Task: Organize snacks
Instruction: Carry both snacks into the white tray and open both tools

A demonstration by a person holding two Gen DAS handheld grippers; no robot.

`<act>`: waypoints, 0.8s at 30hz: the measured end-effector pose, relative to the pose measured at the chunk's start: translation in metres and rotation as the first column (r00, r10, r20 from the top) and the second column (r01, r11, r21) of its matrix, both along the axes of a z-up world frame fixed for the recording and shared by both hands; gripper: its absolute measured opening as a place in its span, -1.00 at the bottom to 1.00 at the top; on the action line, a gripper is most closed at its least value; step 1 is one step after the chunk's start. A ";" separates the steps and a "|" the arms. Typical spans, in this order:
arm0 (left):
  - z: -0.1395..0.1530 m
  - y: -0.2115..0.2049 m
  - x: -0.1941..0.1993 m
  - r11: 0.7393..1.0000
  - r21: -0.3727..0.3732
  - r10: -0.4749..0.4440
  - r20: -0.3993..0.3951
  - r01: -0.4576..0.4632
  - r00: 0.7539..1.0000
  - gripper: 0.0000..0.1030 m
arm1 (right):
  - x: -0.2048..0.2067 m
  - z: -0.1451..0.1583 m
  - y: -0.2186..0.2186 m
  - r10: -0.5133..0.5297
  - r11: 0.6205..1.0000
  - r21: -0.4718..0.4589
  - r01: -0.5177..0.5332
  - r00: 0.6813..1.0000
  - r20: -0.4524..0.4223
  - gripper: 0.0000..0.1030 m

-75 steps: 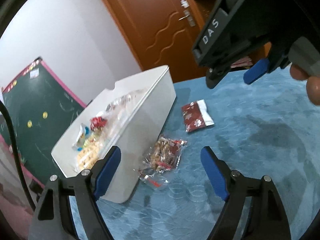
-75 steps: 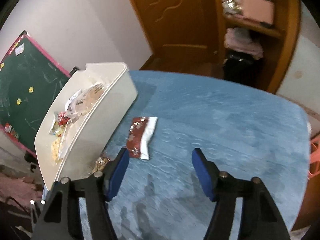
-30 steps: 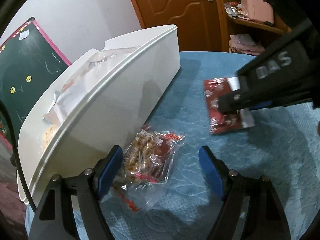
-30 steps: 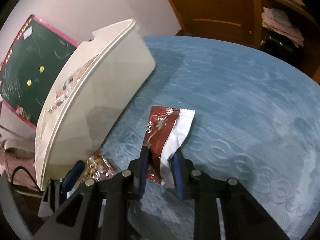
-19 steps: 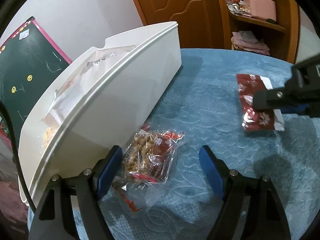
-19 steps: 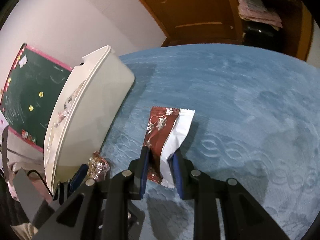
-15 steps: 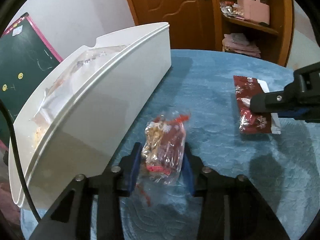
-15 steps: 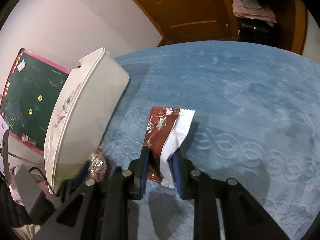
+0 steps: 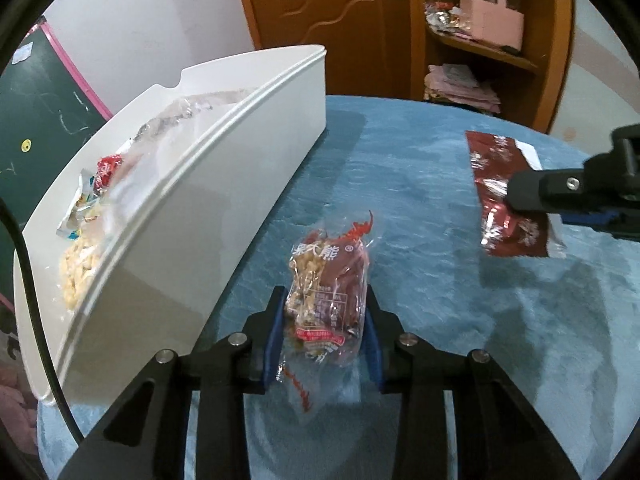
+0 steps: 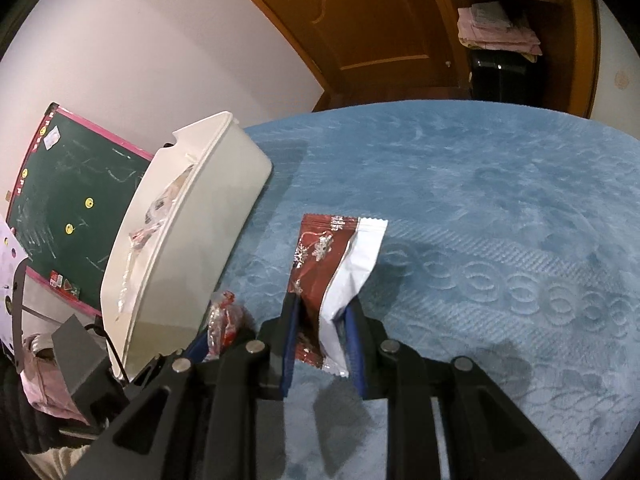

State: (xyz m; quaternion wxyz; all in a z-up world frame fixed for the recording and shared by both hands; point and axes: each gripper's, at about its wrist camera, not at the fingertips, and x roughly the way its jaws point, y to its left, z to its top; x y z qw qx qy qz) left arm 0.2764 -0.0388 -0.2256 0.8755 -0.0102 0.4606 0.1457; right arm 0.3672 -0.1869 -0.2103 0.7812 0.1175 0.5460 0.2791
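My left gripper (image 9: 322,312) is shut on a clear bag of peanut snacks (image 9: 328,280) and holds it above the blue cloth, just right of the white bin (image 9: 224,168). The bin holds several wrapped snacks (image 9: 92,184). My right gripper (image 10: 322,320) is shut on a dark red and white snack packet (image 10: 336,264), held above the cloth. That packet (image 9: 508,196) and the right gripper show at the right of the left wrist view. The peanut bag (image 10: 224,320) shows at the lower left of the right wrist view, beside the bin (image 10: 192,232).
The table is covered by a blue quilted cloth (image 10: 500,220). A green chalkboard (image 10: 76,208) stands behind the bin. A wooden door (image 9: 332,20) and shelves with folded cloth (image 9: 464,84) lie beyond the table's far edge.
My left gripper has closed on the peanut bag and lifted it off the cloth. My right gripper closed on the red packet and raised it, moving right of the bin.
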 end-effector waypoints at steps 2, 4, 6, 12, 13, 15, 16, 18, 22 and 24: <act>0.012 -0.001 -0.011 1.000 -0.019 -0.024 0.012 0.024 1.000 -0.36 | -0.008 0.011 0.001 0.003 1.000 -0.001 -0.003 1.000 0.021 -0.58; 0.027 -0.004 -0.023 0.998 -0.033 -0.052 0.027 0.053 0.998 -0.36 | -0.016 0.022 0.000 0.005 1.000 0.009 -0.005 0.999 0.039 -0.58; 0.042 -0.006 -0.036 0.995 -0.048 -0.083 0.045 0.085 0.996 -0.36 | -0.024 0.035 0.001 0.009 1.000 0.010 -0.010 0.998 0.063 -0.59; 0.104 -0.001 -0.080 0.983 -0.049 -0.167 0.129 0.174 0.978 -0.36 | -0.056 0.079 0.004 0.013 0.999 0.031 -0.017 0.991 0.137 -0.59; 0.113 0.002 -0.085 0.982 -0.046 -0.173 0.142 0.181 0.975 -0.36 | -0.060 0.086 0.005 0.014 0.999 0.037 -0.019 0.989 0.146 -0.59; 0.133 0.014 -0.096 0.982 -0.043 -0.177 0.165 0.186 0.970 -0.36 | -0.071 0.102 0.008 0.014 0.999 0.047 -0.023 0.985 0.172 -0.59; 0.141 0.020 -0.100 0.982 -0.041 -0.177 0.174 0.187 0.969 -0.36 | -0.077 0.111 0.011 0.013 0.998 0.053 -0.024 0.982 0.186 -0.59; 0.161 0.036 -0.110 0.983 -0.041 -0.167 0.197 0.179 0.966 -0.36 | -0.082 0.125 0.017 0.012 0.998 0.065 -0.026 0.979 0.204 -0.59; 0.194 0.074 -0.121 0.988 -0.042 -0.133 0.231 0.146 0.964 -0.36 | -0.098 0.157 0.039 0.022 0.996 0.073 -0.042 0.968 0.251 -0.59; 0.211 0.095 -0.126 0.993 -0.020 -0.110 0.258 0.119 0.960 -0.36 | -0.105 0.170 0.055 0.030 0.996 0.075 -0.052 0.962 0.272 -0.59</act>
